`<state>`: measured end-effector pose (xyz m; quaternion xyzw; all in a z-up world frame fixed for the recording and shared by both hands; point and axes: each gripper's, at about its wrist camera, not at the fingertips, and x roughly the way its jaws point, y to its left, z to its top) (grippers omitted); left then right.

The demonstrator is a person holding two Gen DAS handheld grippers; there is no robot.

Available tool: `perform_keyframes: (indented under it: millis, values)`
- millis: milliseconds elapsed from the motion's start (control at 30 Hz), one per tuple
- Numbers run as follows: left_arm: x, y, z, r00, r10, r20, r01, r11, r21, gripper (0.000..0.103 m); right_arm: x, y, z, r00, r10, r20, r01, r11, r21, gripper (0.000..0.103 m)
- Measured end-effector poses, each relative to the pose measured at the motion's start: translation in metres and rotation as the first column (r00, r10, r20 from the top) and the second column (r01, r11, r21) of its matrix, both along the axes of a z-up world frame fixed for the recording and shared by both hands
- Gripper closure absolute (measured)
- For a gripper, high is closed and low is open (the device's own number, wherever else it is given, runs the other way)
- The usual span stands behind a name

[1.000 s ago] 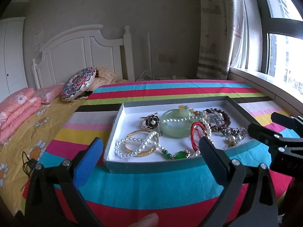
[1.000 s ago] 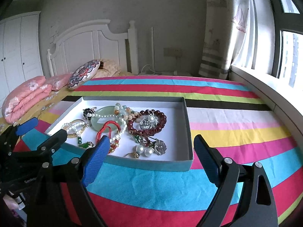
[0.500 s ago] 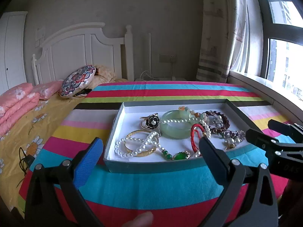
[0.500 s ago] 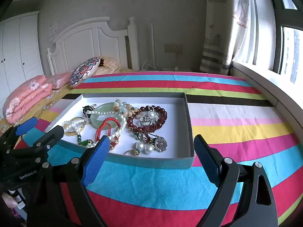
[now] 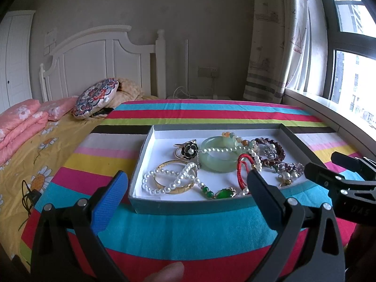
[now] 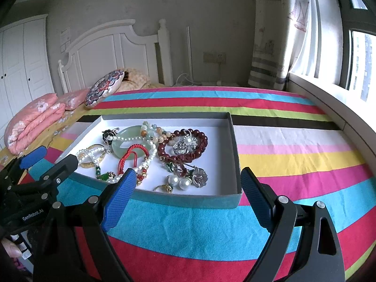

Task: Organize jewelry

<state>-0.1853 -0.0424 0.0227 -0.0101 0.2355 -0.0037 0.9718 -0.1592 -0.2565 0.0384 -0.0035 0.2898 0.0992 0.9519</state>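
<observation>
A shallow teal box [image 5: 188,205] [image 6: 188,201] with a white floor sits on a striped blanket and holds tangled jewelry: a pale green jade bangle [image 5: 217,157] [image 6: 124,141], a white pearl strand [image 5: 169,178], a gold bangle [image 5: 175,188], a red cord bracelet [image 6: 134,155], a dark red bead bracelet [image 6: 188,145] and a black flower ring [image 5: 189,150]. My left gripper [image 5: 185,188] is open and empty, just short of the box's near wall. My right gripper [image 6: 188,183] is open and empty, over the box's near right part.
The striped blanket [image 6: 293,155] covers the bed. A yellow daisy sheet [image 5: 35,159], pink folded quilts [image 6: 35,119] and a round patterned cushion [image 5: 96,98] lie to the left. A white headboard [image 5: 101,63] stands behind. A window sill [image 6: 340,108] runs along the right.
Both grippers have risen and tilted a little, so the box sits lower in the views. Both stay open. The jewelry has not moved.
</observation>
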Motion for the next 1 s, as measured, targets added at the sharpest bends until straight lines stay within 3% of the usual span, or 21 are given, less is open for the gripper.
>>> perform_keyframes:
  millis: [600, 733, 833, 933, 1000]
  values:
    - [0.001, 0.0, 0.0, 1.0, 0.001, -0.006, -0.001, 1.0, -0.005, 0.003, 0.0, 0.003, -0.003, 1.0, 0.007, -0.017, -0.007, 1.0, -0.005, 0.017]
    - [0.001, -0.002, -0.001, 1.0, 0.027, -0.01, -0.027, 0.999, 0.035, 0.003, -0.001, 0.003, -0.003, 1.0, 0.008, -0.018, -0.008, 1.0, -0.004, 0.017]
    - [-0.002, -0.008, -0.003, 0.997, 0.077, 0.02, -0.079, 0.99, 0.117, 0.003, 0.0, 0.004, -0.003, 1.0, 0.011, -0.021, -0.011, 1.0, -0.005, 0.017]
    - [0.0, -0.01, -0.003, 0.999, 0.042, 0.001, -0.041, 0.991, 0.129, 0.003, 0.0, 0.004, -0.002, 0.999, 0.022, -0.029, -0.022, 1.0, -0.002, 0.017]
    - [0.003, -0.006, -0.004, 0.997, -0.013, -0.072, 0.02, 0.995, 0.093, 0.002, 0.0, 0.002, -0.001, 0.999, 0.034, -0.04, -0.034, 0.999, 0.003, 0.017]
